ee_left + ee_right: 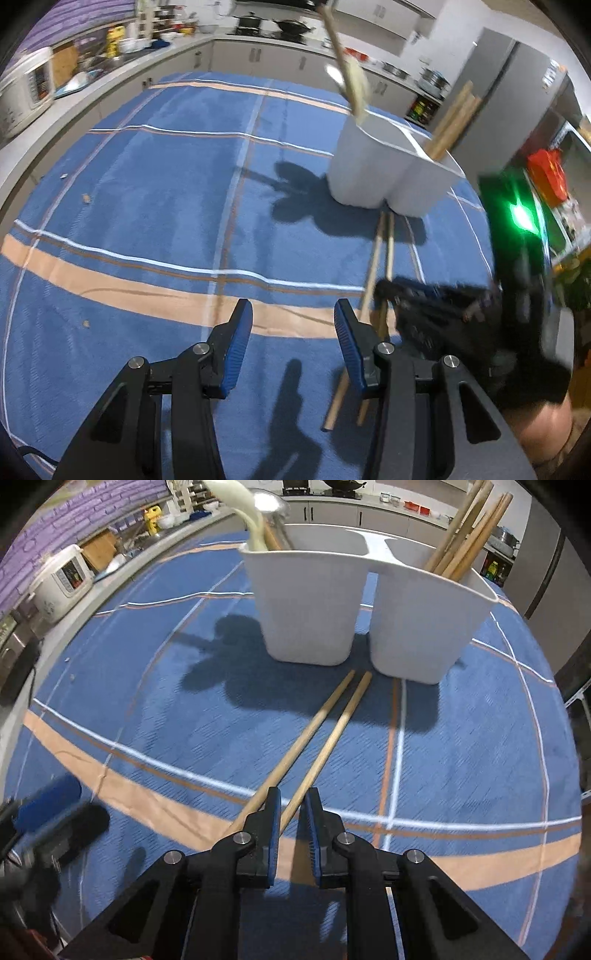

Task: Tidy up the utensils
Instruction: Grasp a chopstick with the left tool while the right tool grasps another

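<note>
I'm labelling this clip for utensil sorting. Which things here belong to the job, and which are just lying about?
Job:
two loose chopsticks on the cloth
white two-part holder
chopsticks already in the holder
spoons in the holder
right gripper
left gripper

Lying about:
rice cooker
pots on the stove
crumbs

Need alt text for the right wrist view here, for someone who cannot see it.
The right gripper, jaws nearly closed, has one of two loose wooden chopsticks between its fingers on a blue plaid tablecloth. Beyond stands a white two-compartment holder, spoons in its left cup, chopsticks in its right.
</note>
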`<state>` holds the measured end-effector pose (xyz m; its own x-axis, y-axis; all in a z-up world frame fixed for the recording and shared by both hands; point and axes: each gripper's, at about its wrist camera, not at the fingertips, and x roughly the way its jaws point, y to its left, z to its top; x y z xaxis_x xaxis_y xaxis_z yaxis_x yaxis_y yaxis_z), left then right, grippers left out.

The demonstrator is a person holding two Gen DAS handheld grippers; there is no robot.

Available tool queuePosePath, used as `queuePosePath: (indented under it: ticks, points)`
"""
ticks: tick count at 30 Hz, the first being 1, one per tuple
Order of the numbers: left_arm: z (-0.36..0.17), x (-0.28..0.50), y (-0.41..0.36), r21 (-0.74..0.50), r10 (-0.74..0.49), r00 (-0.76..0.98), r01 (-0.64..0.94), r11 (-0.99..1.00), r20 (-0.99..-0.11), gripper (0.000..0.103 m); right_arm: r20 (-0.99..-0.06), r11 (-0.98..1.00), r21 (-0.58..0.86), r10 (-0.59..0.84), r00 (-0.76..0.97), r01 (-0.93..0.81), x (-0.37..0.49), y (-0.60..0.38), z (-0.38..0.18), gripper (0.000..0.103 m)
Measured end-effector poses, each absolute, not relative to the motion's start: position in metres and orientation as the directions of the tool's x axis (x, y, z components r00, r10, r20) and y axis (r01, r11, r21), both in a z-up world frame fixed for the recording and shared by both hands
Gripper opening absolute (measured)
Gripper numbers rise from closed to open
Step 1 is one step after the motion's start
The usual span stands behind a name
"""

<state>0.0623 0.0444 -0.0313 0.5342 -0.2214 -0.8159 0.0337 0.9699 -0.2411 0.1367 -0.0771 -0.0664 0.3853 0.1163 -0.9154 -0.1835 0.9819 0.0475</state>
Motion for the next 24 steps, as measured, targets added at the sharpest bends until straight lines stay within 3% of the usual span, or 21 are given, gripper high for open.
queuePosePath:
  ticks: [12, 13, 15, 24]
  points:
    - [-0.068, 0.080, -0.022, -0.149, -0.259, 0.423, 0.275, 0.950, -0.869, 0.044, -0.918, 0.985, 0.132, 0.163, 0.361, -0.108, 0.095, -0.148, -0.064, 0.008]
    - [-0.068, 0.080, -0.026, -0.128, -0.247, 0.438, 0.283, 0.950, -0.864, 0.039, -0.917, 0.984, 0.144, 0.171, 0.361, -0.102, 0.091, -0.151, -0.064, 0.008]
    - [-0.069, 0.079, -0.033, -0.110, -0.240, 0.435, 0.302, 0.947, -0.868, 0.006, -0.915, 0.983, 0.159, 0.182, 0.359, -0.093, 0.085, -0.156, -0.064, 0.007]
    - [-0.071, 0.055, -0.017, -0.277, -0.346, 0.352, 0.234, 0.932, -0.869, 0.006, -0.918, 0.980, 0.164, 0.193, 0.345, -0.113, 0.037, -0.165, -0.066, 0.007]
